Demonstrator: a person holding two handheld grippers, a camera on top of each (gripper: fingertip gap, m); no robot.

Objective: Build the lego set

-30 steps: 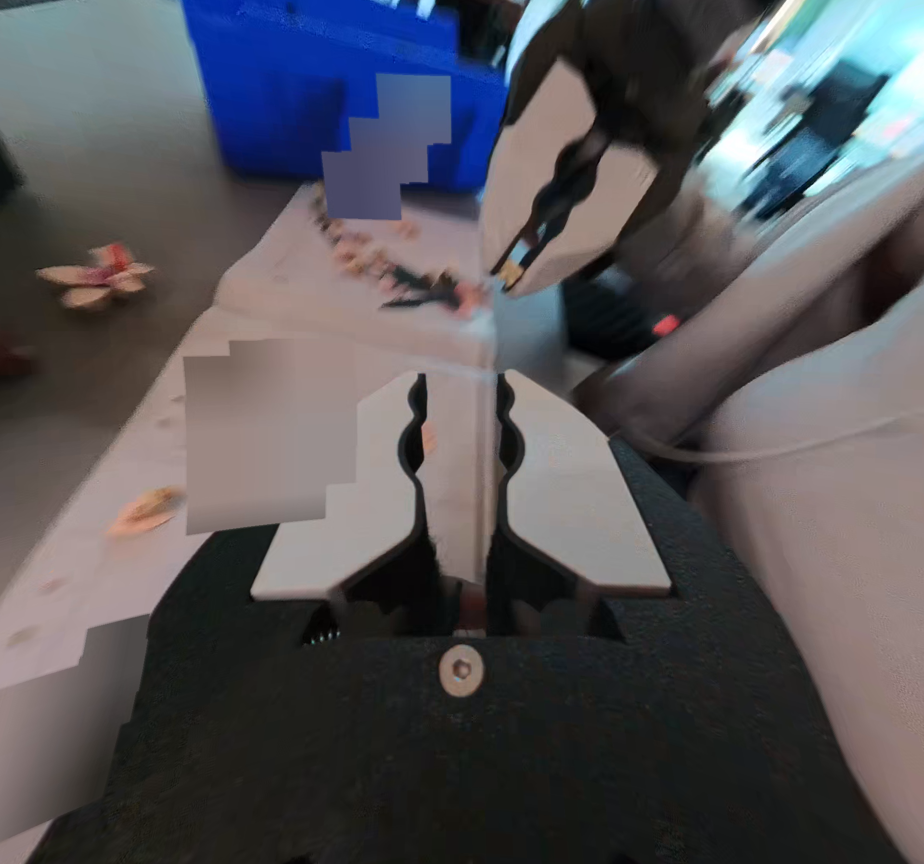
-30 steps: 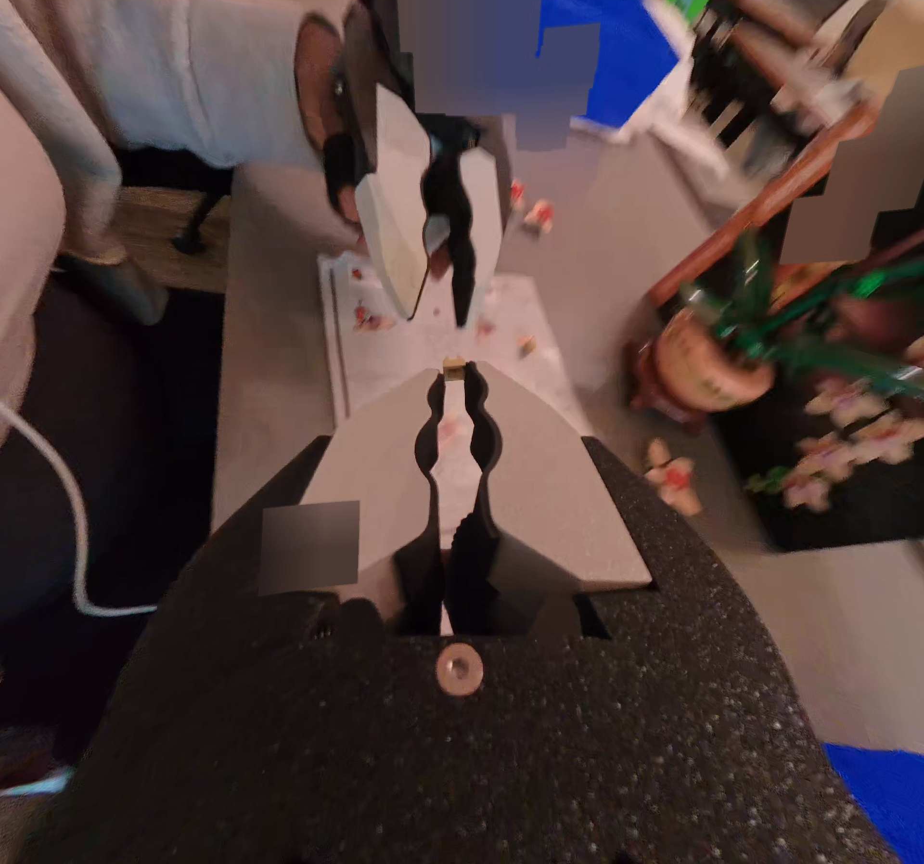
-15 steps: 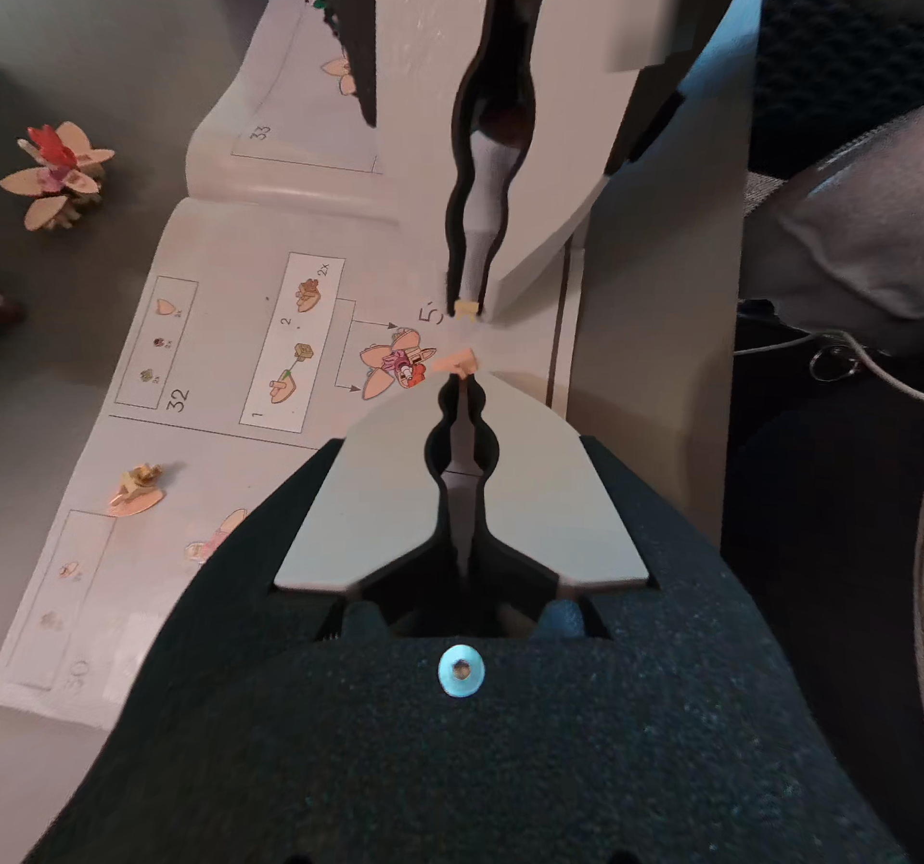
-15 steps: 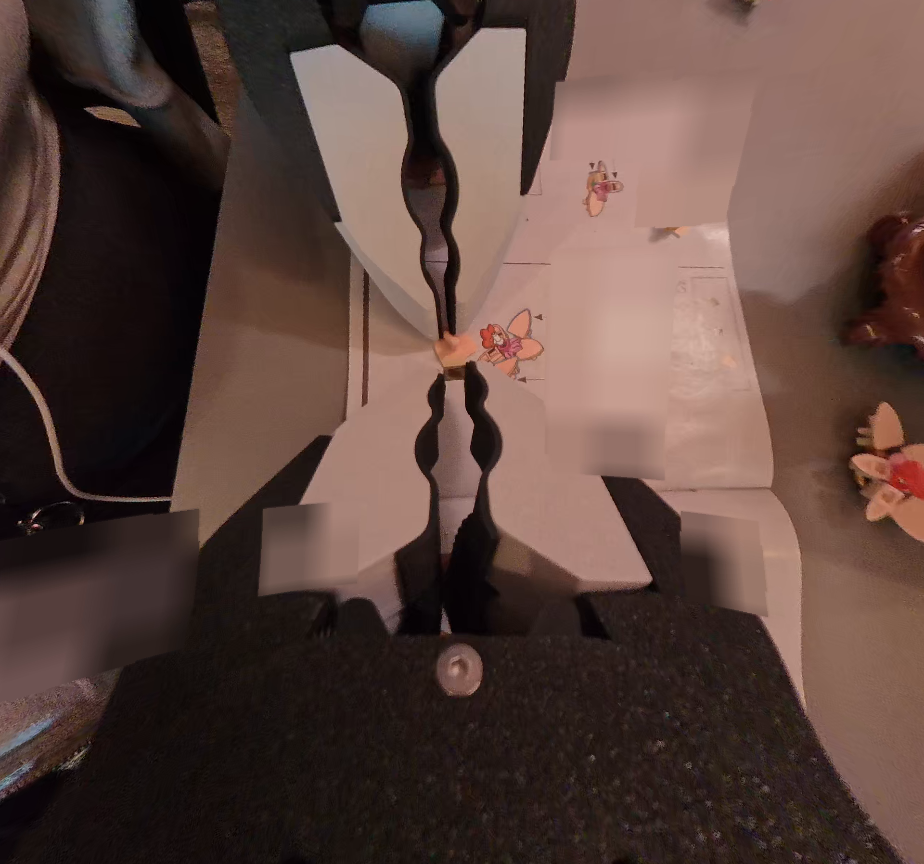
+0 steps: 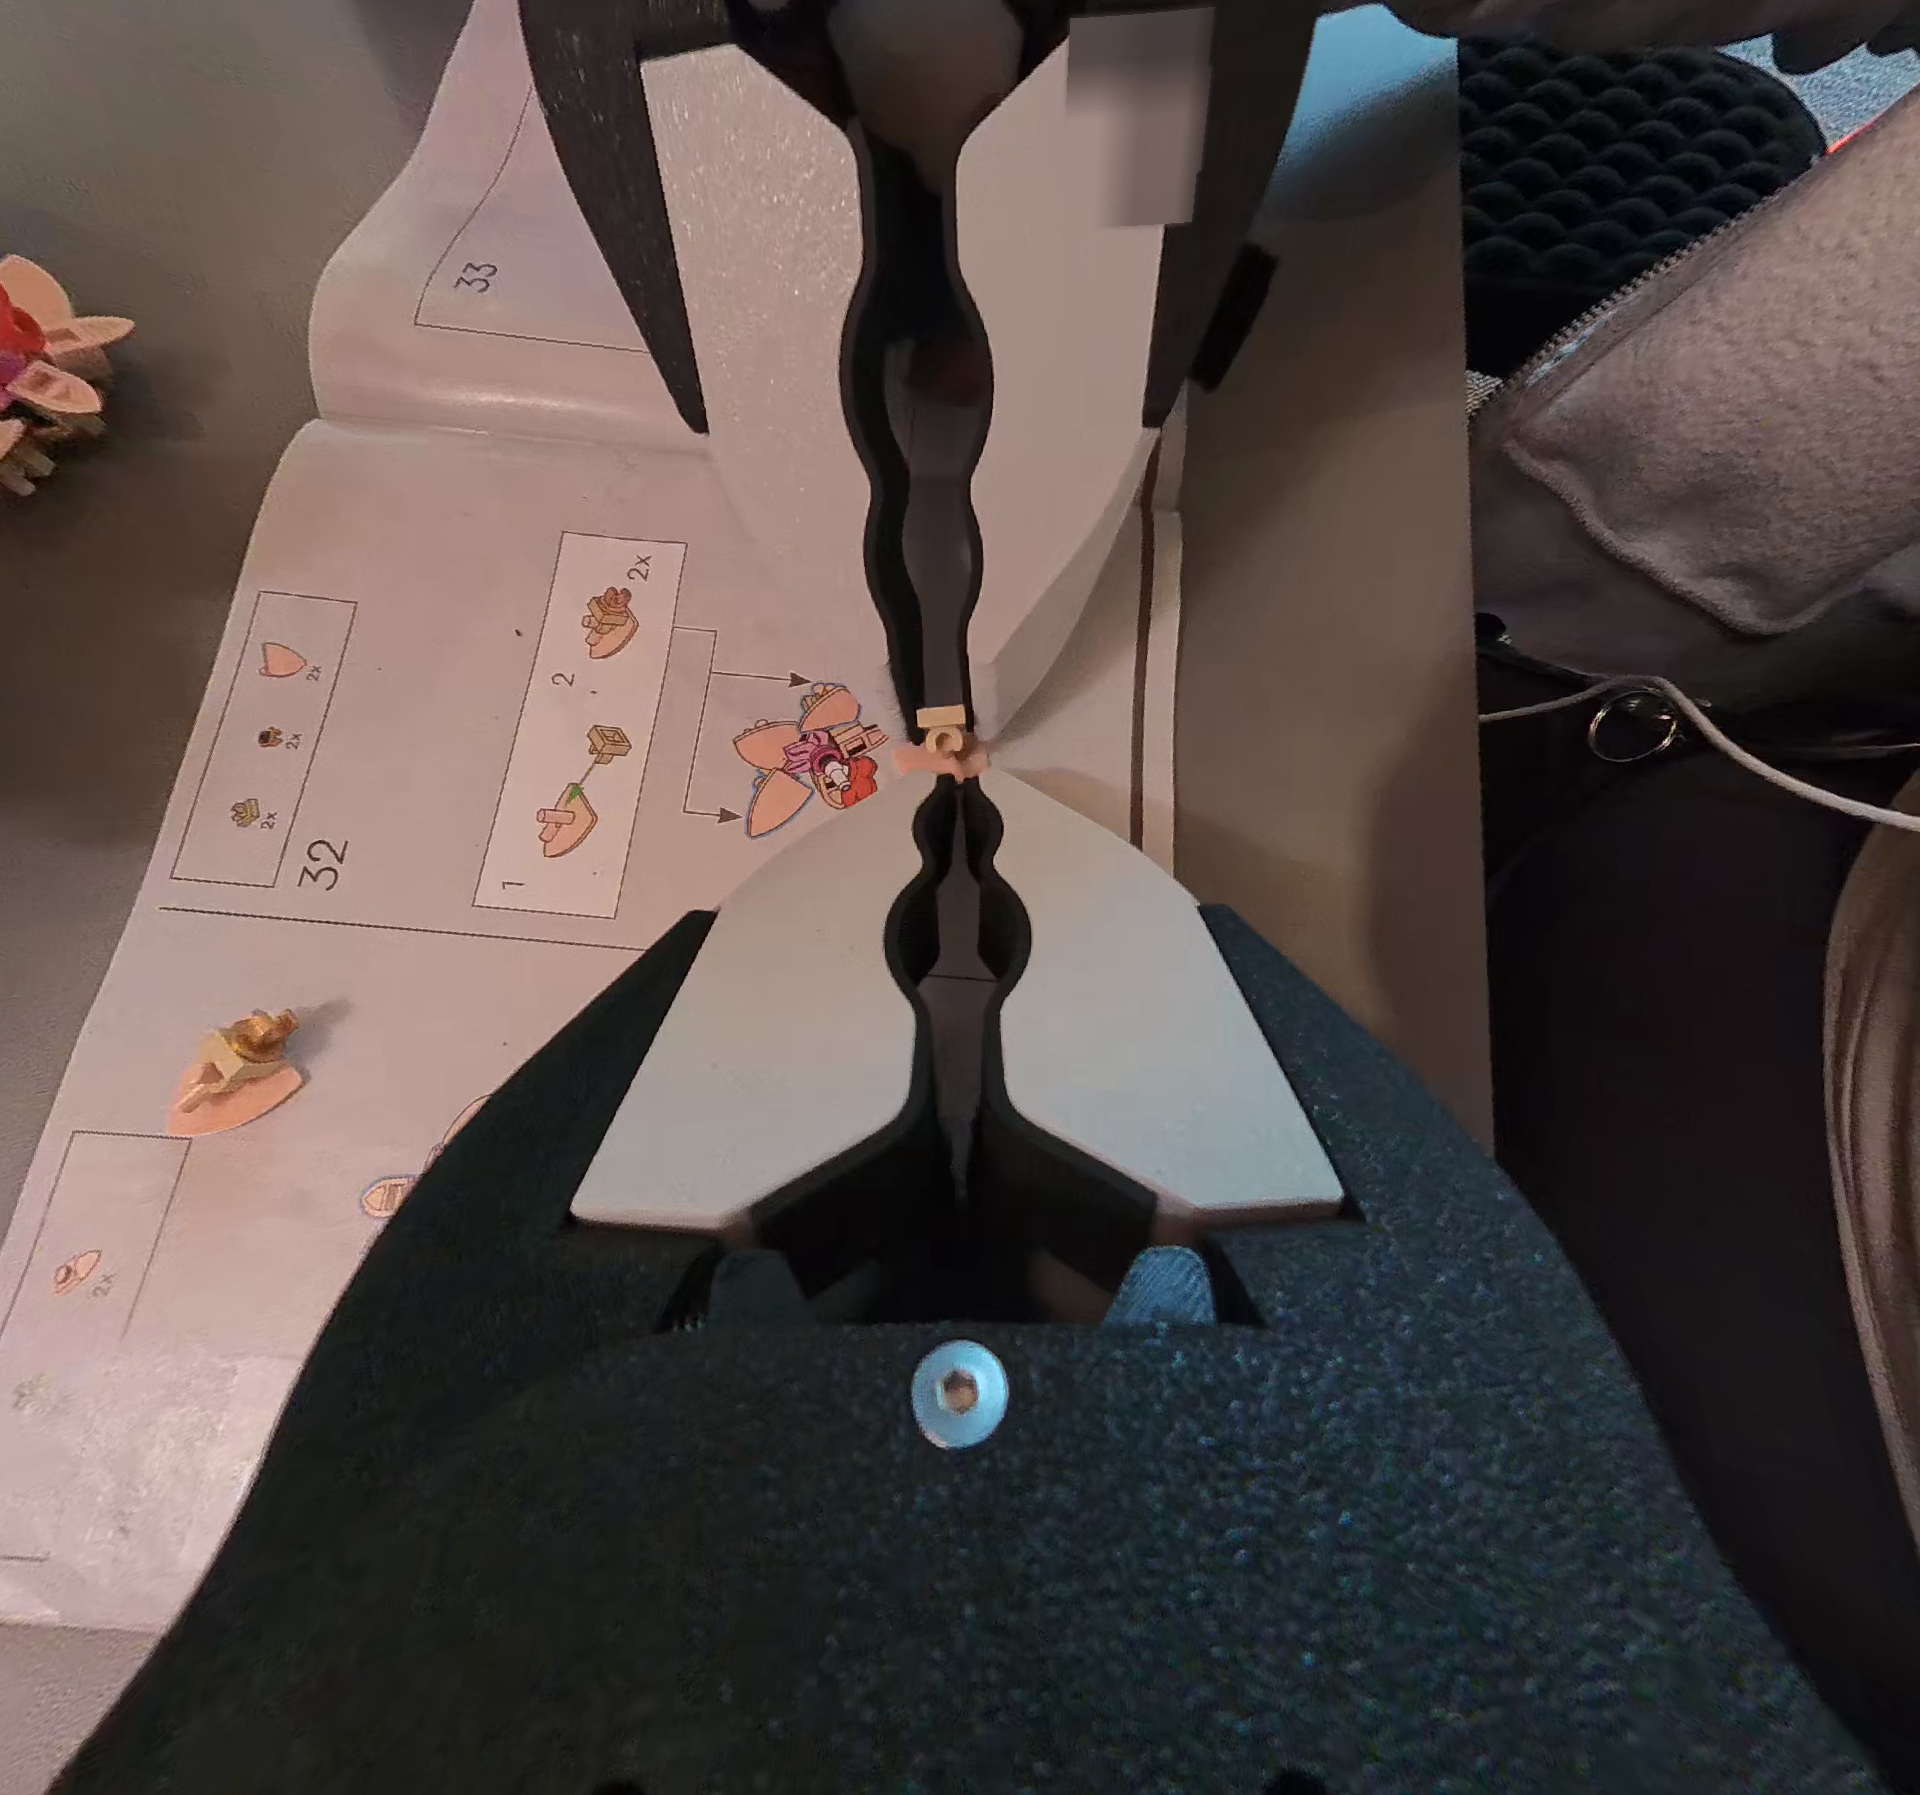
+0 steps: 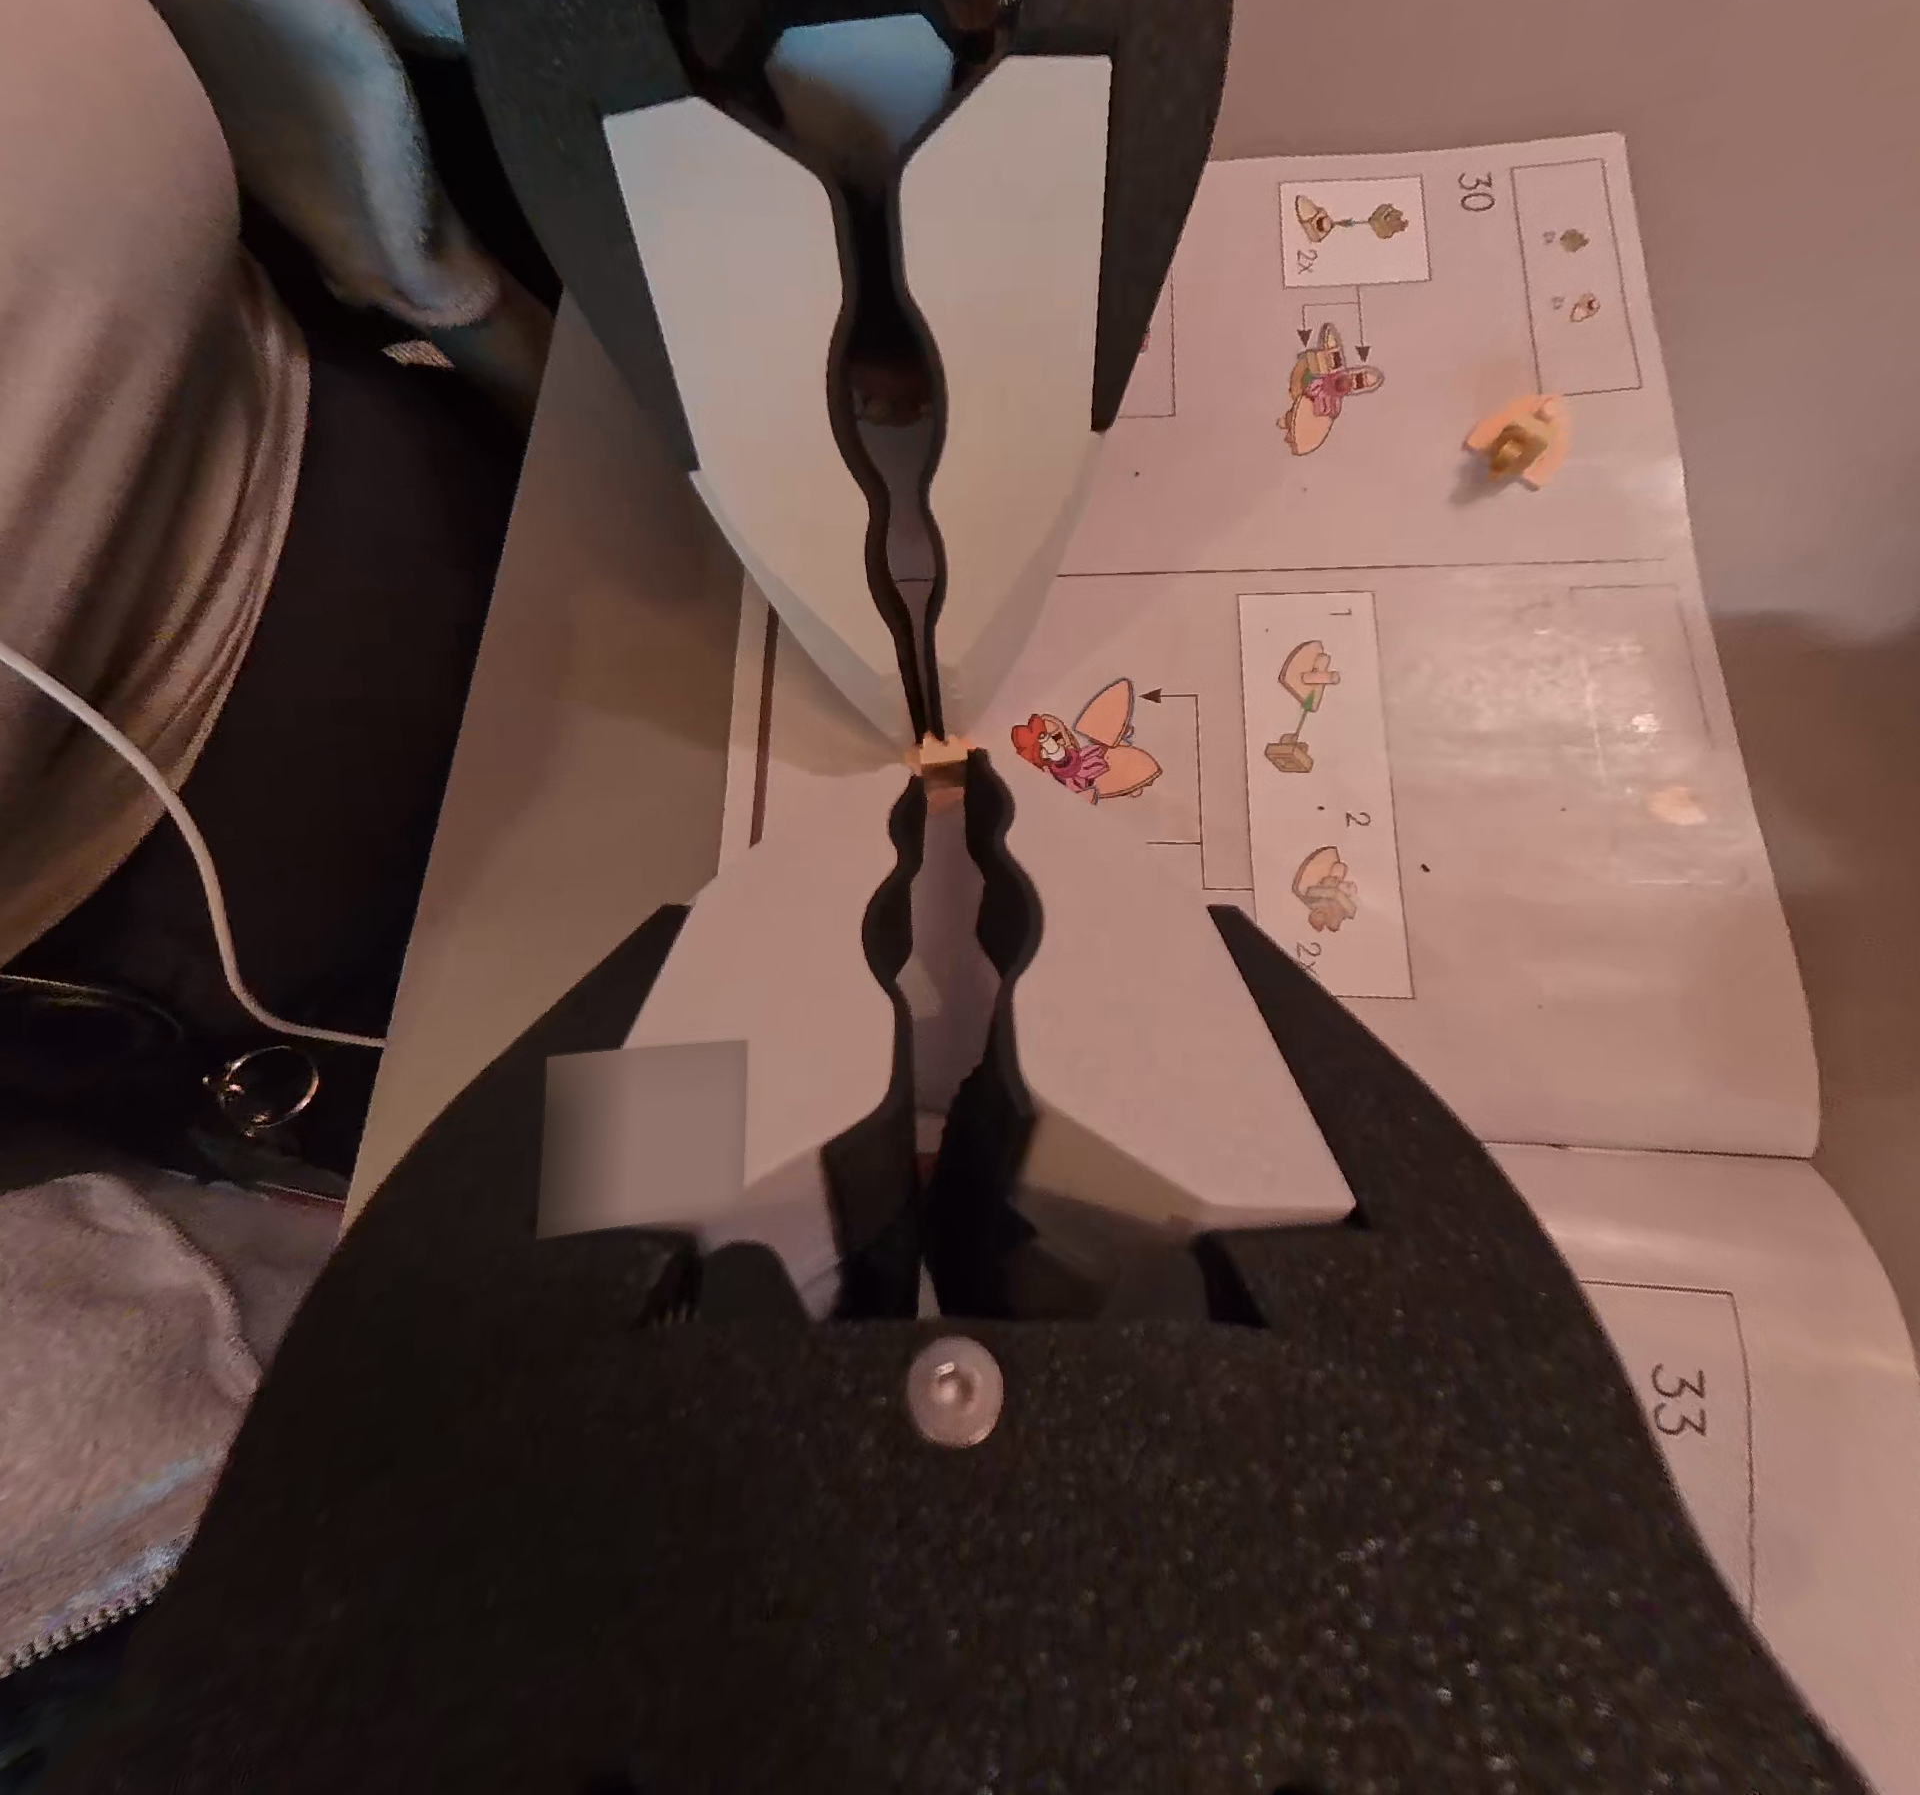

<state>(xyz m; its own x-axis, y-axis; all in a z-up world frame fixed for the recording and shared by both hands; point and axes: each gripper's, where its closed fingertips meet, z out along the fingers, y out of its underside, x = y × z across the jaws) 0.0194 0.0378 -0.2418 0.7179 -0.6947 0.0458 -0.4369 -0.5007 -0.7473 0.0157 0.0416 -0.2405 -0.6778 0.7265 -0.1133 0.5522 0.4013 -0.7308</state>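
Note:
My left gripper is shut on a small pink petal piece. My right gripper is shut on a tiny tan clip brick. The two grippers meet tip to tip just above the open instruction booklet. In the left wrist view the right gripper comes down from the top, and its tan brick touches the petal. In the right wrist view the left gripper comes from the top. Whether the two pieces are joined is hidden.
A built petal with a gold stud lies on the booklet; it also shows in the right wrist view. A finished pink and red flower lies on the grey table. A person's grey sleeves and a white cable are beside the table edge. Left and right tips are no more than a few centimetres apart.
Both grippers swung down over the booklet and closed the gap between them. The tan brick and the petal, apart half a second ago, now touch.

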